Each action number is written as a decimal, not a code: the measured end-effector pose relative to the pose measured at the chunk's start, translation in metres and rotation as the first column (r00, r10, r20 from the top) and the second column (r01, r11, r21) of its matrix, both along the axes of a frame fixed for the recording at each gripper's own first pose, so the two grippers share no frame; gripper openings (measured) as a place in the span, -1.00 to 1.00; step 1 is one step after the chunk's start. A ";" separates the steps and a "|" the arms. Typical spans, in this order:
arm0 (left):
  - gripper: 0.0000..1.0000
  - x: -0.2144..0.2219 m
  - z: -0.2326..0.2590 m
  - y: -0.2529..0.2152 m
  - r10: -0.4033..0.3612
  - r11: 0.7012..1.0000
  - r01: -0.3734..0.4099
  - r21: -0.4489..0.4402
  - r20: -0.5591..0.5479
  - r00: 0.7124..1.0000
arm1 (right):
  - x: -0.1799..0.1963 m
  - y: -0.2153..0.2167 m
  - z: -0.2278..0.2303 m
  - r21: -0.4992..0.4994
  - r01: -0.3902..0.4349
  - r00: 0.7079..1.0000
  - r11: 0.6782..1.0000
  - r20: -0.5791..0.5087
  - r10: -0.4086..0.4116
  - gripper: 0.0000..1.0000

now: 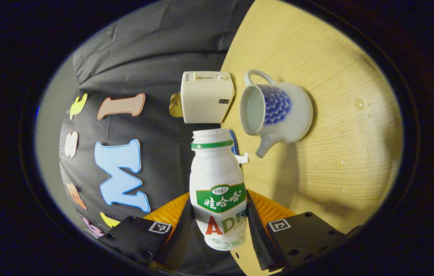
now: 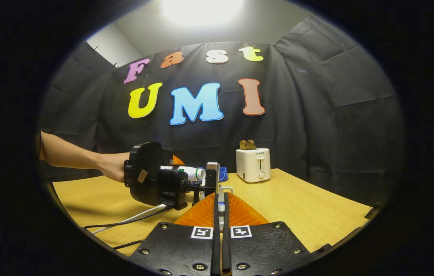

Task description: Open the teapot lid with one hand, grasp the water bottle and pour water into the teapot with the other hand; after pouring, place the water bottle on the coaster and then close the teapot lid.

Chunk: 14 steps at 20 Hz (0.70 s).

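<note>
The left gripper [image 1: 226, 226] has its jaws clamped on the lower body of the water bottle [image 1: 218, 191], which is uncapped and turned on its side, its mouth aimed toward the open teapot [image 1: 278, 113] at about one o'clock from it in the left gripper view. The teapot sits on the wooden table [image 1: 335, 153] with no lid on it, spout toward the bottle, the toaster [image 1: 206, 97] just beside it. In the right gripper view the right gripper [image 2: 220, 207] has its jaws drawn nearly together; a thin upright piece rises between the tips, perhaps the lid, though I cannot tell. The bottle [image 2: 186, 172] lies level at eleven o'clock from those tips. The pour looks about to start: the bottle mouth seems short of the teapot's rim, so it should go over the opening first, then tip slowly. A blue thing [image 1: 233, 140] behind the bottle neck may be the coaster.
</note>
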<state>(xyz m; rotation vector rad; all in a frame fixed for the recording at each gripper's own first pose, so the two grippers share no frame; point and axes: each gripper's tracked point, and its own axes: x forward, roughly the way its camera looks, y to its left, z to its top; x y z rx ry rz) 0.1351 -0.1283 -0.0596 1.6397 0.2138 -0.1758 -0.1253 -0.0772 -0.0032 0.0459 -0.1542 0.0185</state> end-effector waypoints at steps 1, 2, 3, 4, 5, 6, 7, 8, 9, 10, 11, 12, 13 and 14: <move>0.65 0.000 0.000 0.001 -0.003 1.000 0.003 0.009 0.003 1.000 | 0.000 0.000 -0.001 -0.001 0.001 1.000 1.000 -0.002 -0.001 -0.96; 0.63 -0.001 0.000 0.000 -0.005 1.000 0.005 0.013 0.008 1.000 | 0.000 0.000 0.000 0.002 -0.001 1.000 1.000 -0.003 0.001 -0.96; 0.63 -0.002 0.001 -0.001 -0.007 1.000 0.007 0.017 0.007 1.000 | 0.000 0.001 -0.001 0.003 -0.003 1.000 1.000 -0.004 0.003 -0.96; 0.63 -0.002 0.001 -0.002 -0.009 1.000 0.009 0.022 0.006 1.000 | 0.001 0.001 -0.001 0.001 -0.005 1.000 1.000 -0.006 0.005 -0.96; 0.63 -0.003 0.002 -0.002 -0.013 0.999 0.013 0.029 0.010 1.000 | 0.000 0.001 -0.002 -0.001 -0.004 1.000 1.000 -0.007 0.004 -0.96; 0.63 -0.003 0.002 -0.003 -0.015 0.999 0.014 0.040 0.011 1.000 | 0.000 0.001 -0.002 -0.002 -0.004 1.000 1.000 -0.006 0.004 -0.96; 0.63 -0.004 0.002 -0.004 -0.018 0.999 0.017 0.050 0.011 1.000 | 0.000 0.001 -0.002 -0.001 -0.004 1.000 1.000 -0.006 0.004 -0.96; 0.63 -0.005 0.002 -0.005 -0.020 0.998 0.019 0.060 0.010 1.000 | 0.000 0.000 -0.001 -0.001 -0.003 1.000 1.000 -0.005 0.003 -0.96; 0.63 -0.005 0.003 -0.005 -0.026 0.997 0.025 0.072 0.011 1.000 | 0.000 0.000 -0.001 -0.001 -0.002 1.000 1.000 -0.006 0.002 -0.96; 0.63 -0.005 0.003 -0.006 -0.031 0.996 0.030 0.084 0.016 0.999 | 0.001 0.000 -0.002 0.001 -0.003 1.000 1.000 -0.008 0.003 -0.96; 0.53 -0.005 0.002 -0.005 -0.036 0.995 0.034 0.095 0.016 0.999 | 0.002 0.000 -0.003 0.002 -0.004 1.000 1.000 -0.011 0.004 -0.96; 0.63 -0.005 0.001 -0.007 -0.040 0.994 0.038 0.102 0.015 0.999 | 0.002 -0.001 -0.003 0.003 -0.004 1.000 1.000 -0.014 0.004 -0.96; 0.63 -0.005 0.001 -0.005 -0.039 0.993 0.038 0.109 0.010 0.999 | 0.002 0.000 -0.003 0.007 -0.007 1.000 1.000 -0.014 0.007 -0.96; 0.54 -0.005 0.001 -0.006 -0.039 0.993 0.038 0.113 0.006 0.999 | 0.001 -0.001 -0.001 0.011 -0.006 1.000 1.000 -0.011 0.006 -0.95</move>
